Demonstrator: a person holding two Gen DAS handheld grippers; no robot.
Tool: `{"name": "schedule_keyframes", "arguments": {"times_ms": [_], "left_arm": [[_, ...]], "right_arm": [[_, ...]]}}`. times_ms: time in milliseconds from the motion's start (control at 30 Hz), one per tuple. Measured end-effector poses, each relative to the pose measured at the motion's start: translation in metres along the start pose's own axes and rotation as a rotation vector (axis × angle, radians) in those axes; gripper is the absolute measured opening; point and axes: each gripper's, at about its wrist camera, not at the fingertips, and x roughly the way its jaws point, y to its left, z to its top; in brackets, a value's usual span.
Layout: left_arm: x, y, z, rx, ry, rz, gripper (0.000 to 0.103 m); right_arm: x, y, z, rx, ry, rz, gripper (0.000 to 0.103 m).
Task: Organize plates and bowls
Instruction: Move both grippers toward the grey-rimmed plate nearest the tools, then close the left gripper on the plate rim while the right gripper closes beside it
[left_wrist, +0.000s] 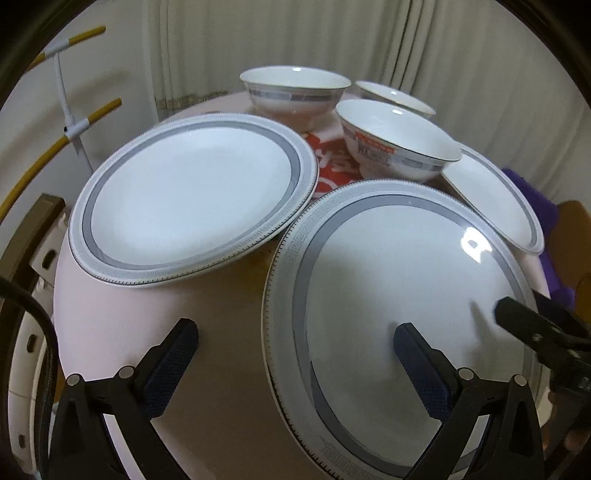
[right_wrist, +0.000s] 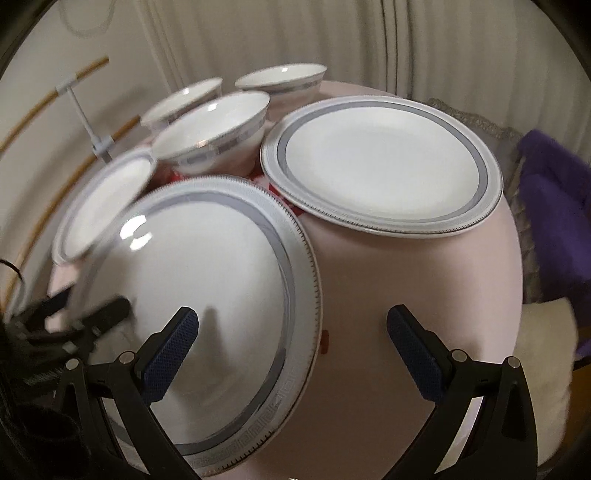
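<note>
White glazed china with grey banding makes up the whole set on the round pale pink table (left_wrist: 110, 321); three plates and three bowls stand on it. The near plate (left_wrist: 399, 314) carries a broad grey ring inside a rim of pale key-pattern and a fine dotted edge, and a window glare sits on its glaze; it lies under the left gripper (left_wrist: 295, 365), whose blue-padded fingers are spread wide and hold nothing, the right-hand finger over the plate's well and the other over bare table. The right gripper (right_wrist: 291, 350) is likewise spread and empty, its left-hand finger above the same plate and its other finger above the tabletop; from the left wrist view its black tip shows at the far right edge, over the plate's rim. Ahead and to the left of the left gripper lies a second plate (left_wrist: 192, 199) of the same pattern, its rim just beside the near plate's; a third plate (left_wrist: 498, 199) sits ahead to the right, partly past the table's edge. Beyond the plates stand three bowls; the nearest bowl (left_wrist: 395, 144) bears a red and white label, with a banded bowl (left_wrist: 295, 92) and a gold-rimmed bowl (left_wrist: 395, 96) behind it; a red printed patch (left_wrist: 332, 162) shows on the table between plates and bowls.
</note>
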Motion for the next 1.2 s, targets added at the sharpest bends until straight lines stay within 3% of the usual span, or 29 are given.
{"name": "schedule_keyframes", "arguments": {"times_ms": [100, 300, 633, 733, 800, 833, 933, 967, 1000, 1100, 1200], "left_arm": [[0.000, -0.001, 0.002, -0.018, 0.017, 0.011, 0.102], [-0.002, -0.001, 0.001, -0.023, 0.004, 0.016, 0.102], [-0.019, 0.001, -0.006, -0.071, -0.032, -0.078, 0.080], [-0.024, 0.002, -0.007, -0.074, -0.044, -0.105, 0.080], [-0.027, 0.003, -0.008, -0.078, -0.050, -0.097, 0.077], [-0.029, 0.004, -0.009, -0.086, -0.063, -0.092, 0.072], [-0.033, 0.009, -0.009, -0.122, -0.087, -0.103, 0.070], [-0.033, 0.011, -0.010, -0.129, -0.090, -0.106, 0.068], [-0.033, 0.012, -0.011, -0.134, -0.085, -0.101, 0.065], [-0.034, 0.011, -0.015, -0.140, -0.075, -0.099, 0.044], [-0.033, 0.011, -0.016, -0.149, -0.060, -0.093, 0.041]], "right_arm": [[-0.005, -0.009, -0.004, 0.021, -0.034, 0.079, 0.103], [-0.002, 0.001, -0.005, -0.053, -0.008, 0.037, 0.103], [-0.013, -0.011, -0.007, 0.022, -0.032, 0.122, 0.103], [-0.013, -0.006, -0.006, 0.003, -0.023, 0.119, 0.101], [-0.013, -0.005, -0.005, 0.006, -0.017, 0.127, 0.087], [-0.013, -0.005, -0.005, 0.005, -0.014, 0.134, 0.084], [-0.011, -0.004, -0.004, 0.004, -0.007, 0.142, 0.071], [-0.011, -0.005, -0.005, 0.013, -0.005, 0.152, 0.061], [-0.011, -0.005, -0.005, 0.022, 0.001, 0.157, 0.055], [-0.009, -0.007, -0.006, 0.037, 0.007, 0.172, 0.039], [-0.008, -0.011, -0.007, 0.070, 0.012, 0.193, 0.028]]}}
